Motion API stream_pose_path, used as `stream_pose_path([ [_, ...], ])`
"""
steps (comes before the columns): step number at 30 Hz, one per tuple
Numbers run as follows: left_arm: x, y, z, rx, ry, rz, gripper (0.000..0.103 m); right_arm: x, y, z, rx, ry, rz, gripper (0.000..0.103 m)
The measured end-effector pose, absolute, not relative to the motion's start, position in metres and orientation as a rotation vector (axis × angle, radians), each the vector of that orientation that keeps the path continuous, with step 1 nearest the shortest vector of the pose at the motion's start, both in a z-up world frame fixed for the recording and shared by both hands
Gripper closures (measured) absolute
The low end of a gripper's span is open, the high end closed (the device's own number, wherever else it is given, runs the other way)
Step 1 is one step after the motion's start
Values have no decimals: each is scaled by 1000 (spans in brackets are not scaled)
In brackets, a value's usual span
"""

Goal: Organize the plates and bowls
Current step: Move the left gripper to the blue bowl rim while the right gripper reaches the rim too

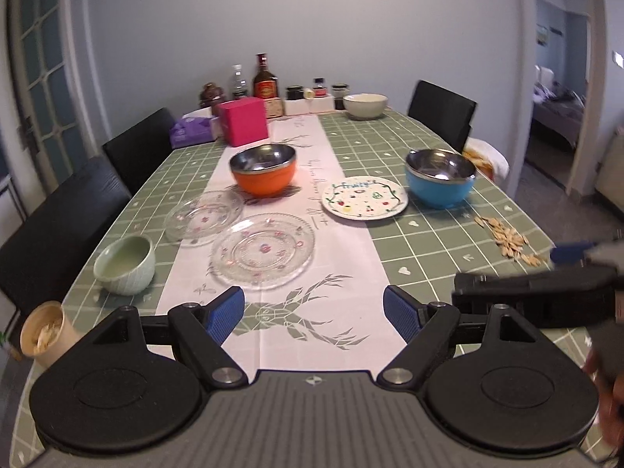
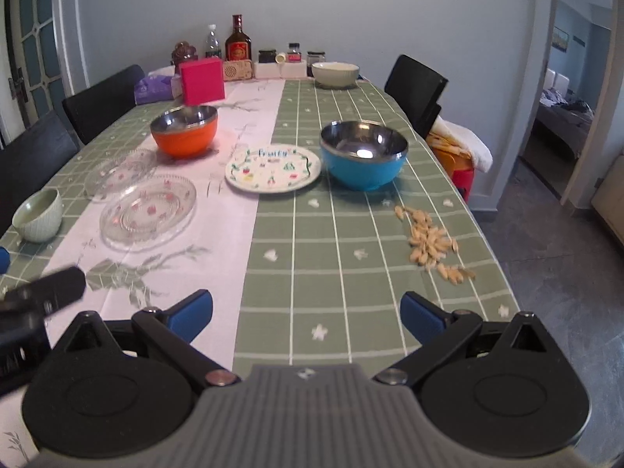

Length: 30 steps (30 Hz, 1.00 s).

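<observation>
On the table stand an orange bowl (image 1: 263, 173) (image 2: 184, 131), a blue bowl (image 1: 440, 178) (image 2: 363, 154), a white "Fruity" plate (image 1: 364, 197) (image 2: 273, 168), two clear glass plates (image 1: 263, 250) (image 1: 202, 213) (image 2: 148, 212) (image 2: 120, 173), a small pale green bowl (image 1: 124, 264) (image 2: 38, 215) and a large cream bowl (image 1: 365, 105) (image 2: 335, 74) at the far end. My left gripper (image 1: 314, 314) is open and empty, above the near runner. My right gripper (image 2: 306, 314) is open and empty, above the near green cloth. All dishes lie ahead of both.
Bottles, jars, a pink box (image 1: 243, 121) and a purple tissue pack (image 1: 191, 129) stand at the far end. Seeds (image 2: 431, 242) lie scattered at the right edge. A paper cup (image 1: 45, 333) sits near left. Black chairs (image 1: 140, 148) flank the table.
</observation>
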<state>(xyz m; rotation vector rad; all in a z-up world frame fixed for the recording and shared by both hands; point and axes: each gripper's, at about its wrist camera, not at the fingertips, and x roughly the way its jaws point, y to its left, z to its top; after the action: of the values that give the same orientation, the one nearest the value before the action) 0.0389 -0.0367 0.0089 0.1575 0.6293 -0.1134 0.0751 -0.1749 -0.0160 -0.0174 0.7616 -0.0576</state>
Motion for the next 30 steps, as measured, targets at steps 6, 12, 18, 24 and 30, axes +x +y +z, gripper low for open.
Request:
stream_pose_path([
  [6, 69, -60, 13, 184, 649, -164, 8, 103, -184, -6, -254, 751, -5, 3],
  [12, 126, -87, 15, 155, 693, -249, 8, 143, -218, 20, -267, 738, 32, 3],
  [18, 190, -104, 13, 41, 697, -241, 8, 202, -275, 31, -4, 841, -5, 3],
  [24, 247, -122, 12, -91, 748, -274, 8, 249, -322, 22, 211, 851, -113, 3],
  [30, 287, -151, 2, -115, 790, -324, 8, 287, -348, 5, 266, 817, -165, 3],
])
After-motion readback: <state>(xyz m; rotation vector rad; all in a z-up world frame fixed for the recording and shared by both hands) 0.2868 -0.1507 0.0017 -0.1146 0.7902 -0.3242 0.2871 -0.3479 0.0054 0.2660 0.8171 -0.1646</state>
